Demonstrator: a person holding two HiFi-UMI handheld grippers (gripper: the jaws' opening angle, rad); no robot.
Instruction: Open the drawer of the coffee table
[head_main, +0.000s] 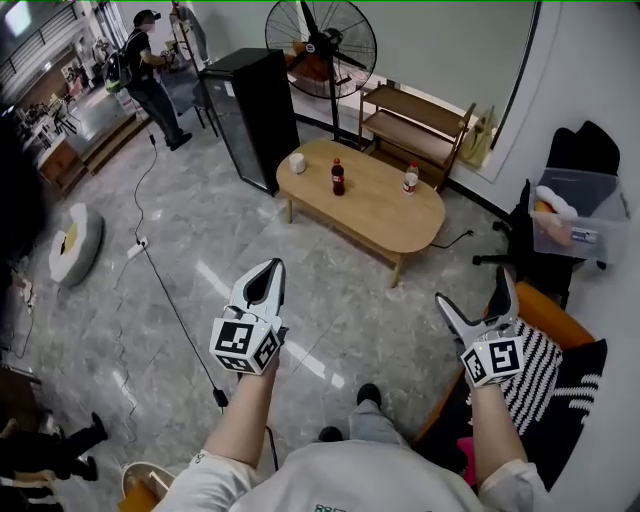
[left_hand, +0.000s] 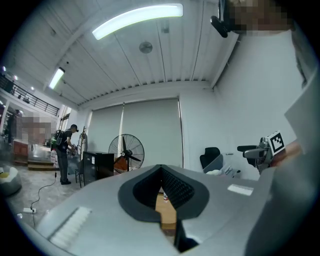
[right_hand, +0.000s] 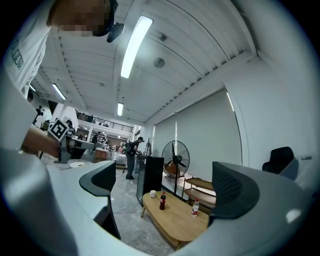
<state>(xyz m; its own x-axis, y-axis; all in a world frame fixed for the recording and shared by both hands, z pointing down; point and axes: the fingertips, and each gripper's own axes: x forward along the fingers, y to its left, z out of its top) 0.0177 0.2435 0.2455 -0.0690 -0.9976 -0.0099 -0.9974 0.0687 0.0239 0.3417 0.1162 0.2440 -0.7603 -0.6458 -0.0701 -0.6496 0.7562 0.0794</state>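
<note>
The oval wooden coffee table (head_main: 375, 210) stands on the floor ahead of me, well beyond both grippers; no drawer front shows from here. On it are a white cup (head_main: 297, 162), a dark cola bottle (head_main: 338, 177) and a clear red-capped bottle (head_main: 410, 178). My left gripper (head_main: 266, 275) is held in the air short of the table's near-left side, jaws together with nothing in them. My right gripper (head_main: 478, 290) hangs to the right, jaws spread wide and empty. The right gripper view frames the table (right_hand: 175, 220) between the jaws of the right gripper (right_hand: 167, 189). In the left gripper view, the left gripper (left_hand: 162, 185) shows only a sliver of table (left_hand: 166, 206).
A black cabinet (head_main: 250, 115), a standing fan (head_main: 320, 35) and a low wooden shelf (head_main: 415, 120) stand behind the table. At right are an office chair with a plastic box (head_main: 578, 215) and an orange seat with striped cloth (head_main: 545, 360). A cable (head_main: 175, 300) crosses the floor; a person (head_main: 148, 75) stands far left.
</note>
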